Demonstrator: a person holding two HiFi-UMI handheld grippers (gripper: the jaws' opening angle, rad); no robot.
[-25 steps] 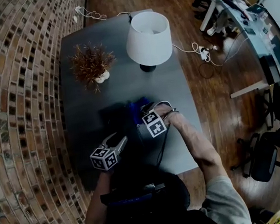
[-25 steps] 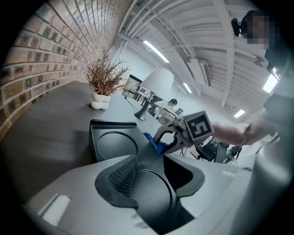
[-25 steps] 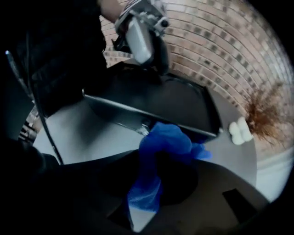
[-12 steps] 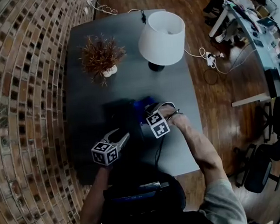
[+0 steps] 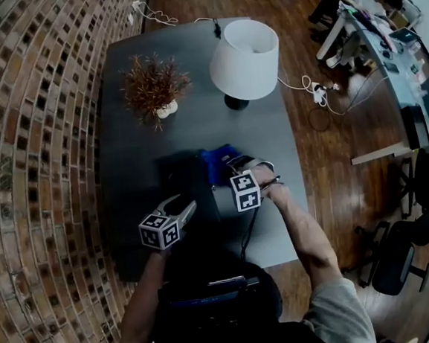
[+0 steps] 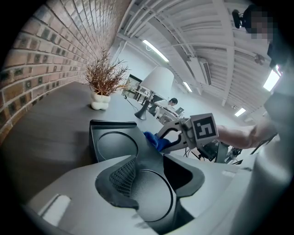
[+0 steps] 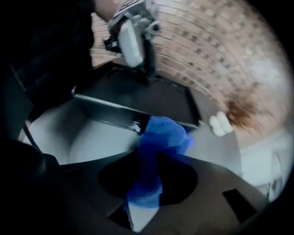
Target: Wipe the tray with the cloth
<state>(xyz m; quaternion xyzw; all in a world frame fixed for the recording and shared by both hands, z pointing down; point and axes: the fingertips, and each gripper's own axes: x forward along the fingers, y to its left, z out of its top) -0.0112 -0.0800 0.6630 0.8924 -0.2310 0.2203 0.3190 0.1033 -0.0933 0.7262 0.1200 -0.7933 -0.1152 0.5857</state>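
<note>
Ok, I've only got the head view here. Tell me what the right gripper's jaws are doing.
Observer: Right gripper is shut on the blue cloth, which bunches out ahead of the jaws.
Operator: Now check the left one.
Observer: Left gripper looks clamped on the tray, whose near end fills its jaws.
Operator: Describe the tray surface.
Observer: Dark, with round recesses pressed into it.
</note>
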